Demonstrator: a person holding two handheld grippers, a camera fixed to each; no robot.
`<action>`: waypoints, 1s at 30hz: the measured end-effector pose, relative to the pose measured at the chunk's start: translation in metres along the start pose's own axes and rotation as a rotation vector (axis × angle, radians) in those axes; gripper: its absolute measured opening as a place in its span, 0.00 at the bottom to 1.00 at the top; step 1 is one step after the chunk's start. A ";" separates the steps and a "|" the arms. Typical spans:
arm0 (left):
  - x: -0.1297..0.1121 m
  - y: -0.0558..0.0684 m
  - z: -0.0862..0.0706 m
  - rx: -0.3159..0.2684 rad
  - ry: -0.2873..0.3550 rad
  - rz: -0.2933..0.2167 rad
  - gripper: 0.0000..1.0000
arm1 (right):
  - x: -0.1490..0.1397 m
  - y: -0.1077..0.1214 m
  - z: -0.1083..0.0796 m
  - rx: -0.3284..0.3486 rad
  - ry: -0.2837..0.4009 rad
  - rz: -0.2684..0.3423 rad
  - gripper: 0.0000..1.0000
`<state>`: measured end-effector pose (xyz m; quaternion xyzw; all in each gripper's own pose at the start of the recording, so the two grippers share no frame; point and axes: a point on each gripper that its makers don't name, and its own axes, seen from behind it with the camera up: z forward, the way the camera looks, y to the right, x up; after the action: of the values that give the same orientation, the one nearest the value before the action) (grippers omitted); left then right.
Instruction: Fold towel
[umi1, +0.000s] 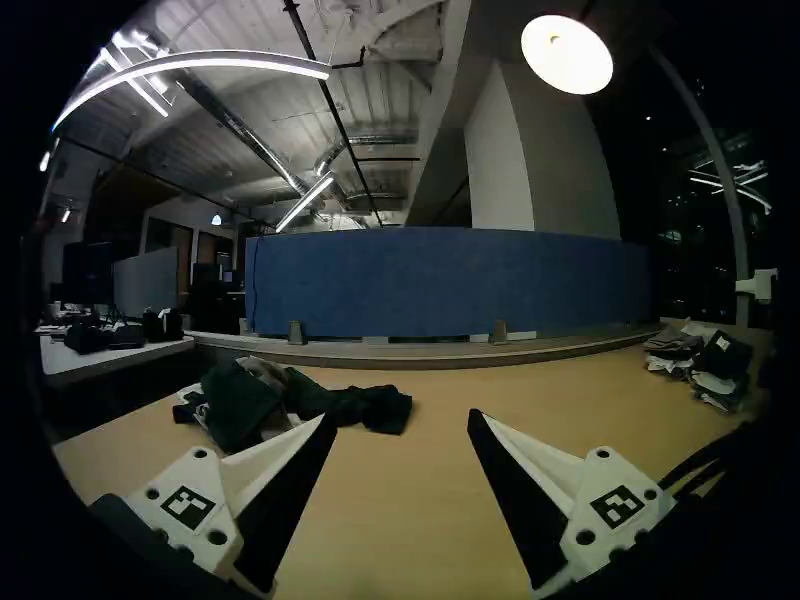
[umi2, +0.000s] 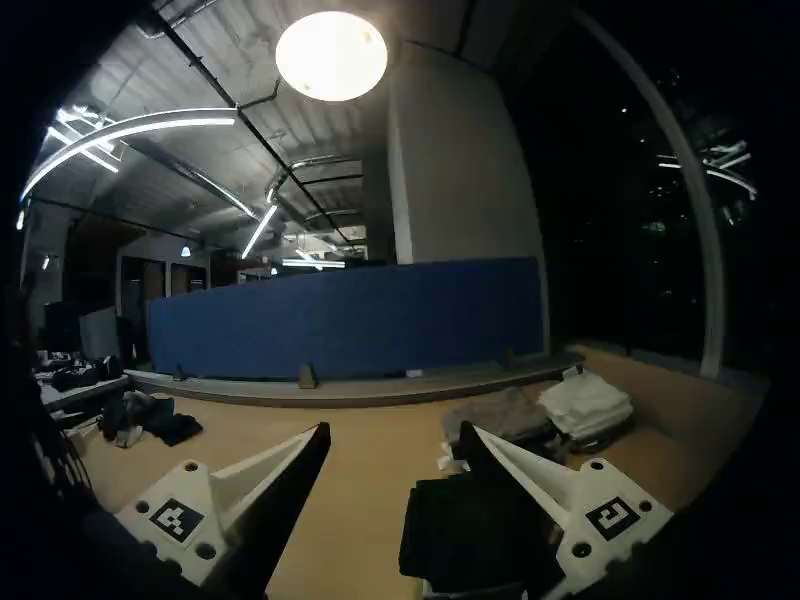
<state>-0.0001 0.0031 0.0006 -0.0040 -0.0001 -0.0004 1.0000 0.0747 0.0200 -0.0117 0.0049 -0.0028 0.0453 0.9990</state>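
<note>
The left gripper (umi1: 401, 415) hovers over the wooden counter (umi1: 420, 500), fingers spread wide with nothing between them. Just beyond one fingertip lies a crumpled dark green towel (umi1: 300, 400). The right gripper (umi2: 395, 427) is likewise wide open and empty. A folded black cloth (umi2: 470, 530) lies partly behind one finger, with a grey stack (umi2: 500, 415) and a white stack (umi2: 588, 400) beyond it. A blue partition (umi1: 440, 280) backs the counter.
</note>
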 end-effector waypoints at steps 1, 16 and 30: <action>0.000 0.000 0.000 0.000 0.000 0.000 0.97 | -0.004 0.002 0.000 0.000 0.004 0.000 1.00; 0.000 0.000 0.000 0.000 0.000 0.000 0.97 | -0.047 0.009 0.005 -0.004 0.028 -0.005 1.00; 0.000 0.000 0.000 0.000 0.000 0.000 0.97 | -0.063 0.007 0.012 0.007 0.033 -0.001 1.00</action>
<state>0.0003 0.0030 0.0003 -0.0039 -0.0001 -0.0003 1.0000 0.0111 0.0215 0.0003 0.0077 0.0140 0.0451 0.9989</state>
